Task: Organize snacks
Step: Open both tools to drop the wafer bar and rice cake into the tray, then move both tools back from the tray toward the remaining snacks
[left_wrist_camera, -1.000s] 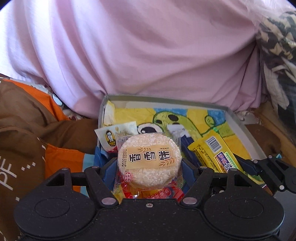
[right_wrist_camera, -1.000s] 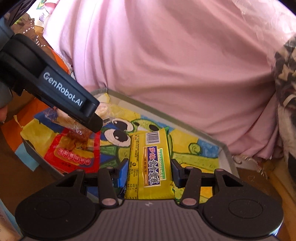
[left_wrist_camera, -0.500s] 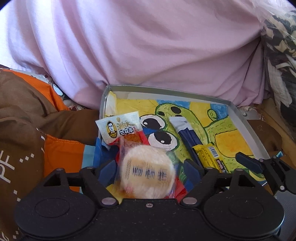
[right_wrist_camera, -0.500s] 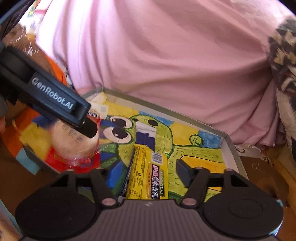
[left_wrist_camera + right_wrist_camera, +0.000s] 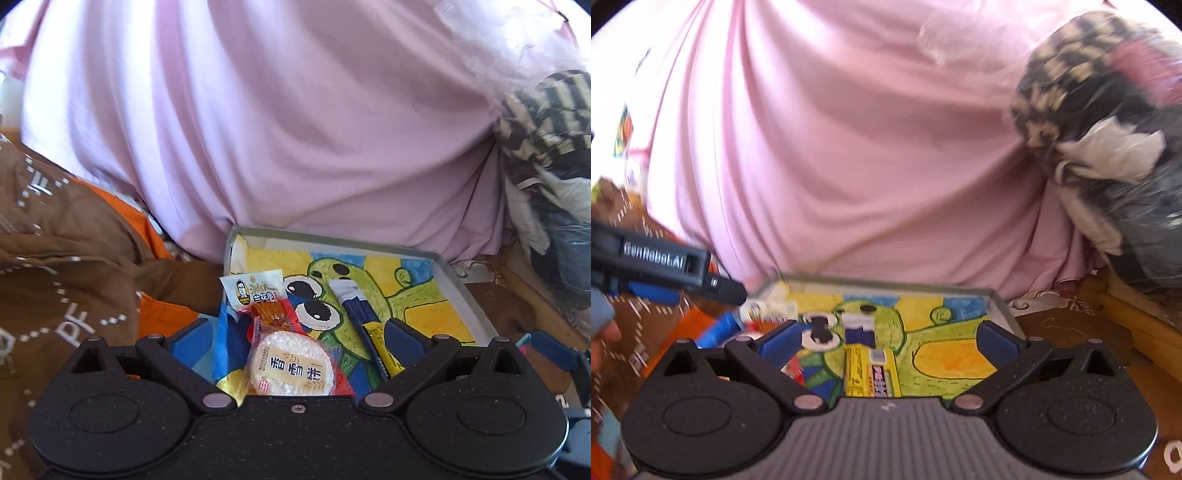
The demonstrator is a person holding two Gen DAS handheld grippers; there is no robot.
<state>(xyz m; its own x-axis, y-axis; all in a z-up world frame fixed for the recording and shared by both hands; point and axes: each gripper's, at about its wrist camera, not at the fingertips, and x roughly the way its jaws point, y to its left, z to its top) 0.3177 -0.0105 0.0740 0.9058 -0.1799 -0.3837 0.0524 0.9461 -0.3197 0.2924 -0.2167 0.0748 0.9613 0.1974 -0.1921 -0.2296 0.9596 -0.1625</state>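
Observation:
A shallow grey box [image 5: 458, 286] lined with a green cartoon drawing holds the snacks. A round rice cracker in clear wrap [image 5: 291, 369] lies in its near left part, between the spread fingers of my left gripper [image 5: 295, 336], which is open above it. A white and red sachet [image 5: 256, 293] lies just behind the cracker. A yellow snack bar [image 5: 871, 373] and a dark blue stick pack [image 5: 354, 304] lie mid-box. My right gripper [image 5: 886, 338] is open above the yellow bar. The left gripper's black finger [image 5: 713, 282] shows at the left of the right wrist view.
A large pink cloth bundle [image 5: 295, 129] rises right behind the box [image 5: 999, 302]. Brown and orange fabric [image 5: 66, 266] lies to the left. A patterned bag in plastic [image 5: 1108, 110] sits at the right, over a wooden ledge [image 5: 1126, 314].
Both grippers opened and drew back. The rice cracker left my left gripper and now lies in the box; the yellow bar left my right gripper and lies mid-box.

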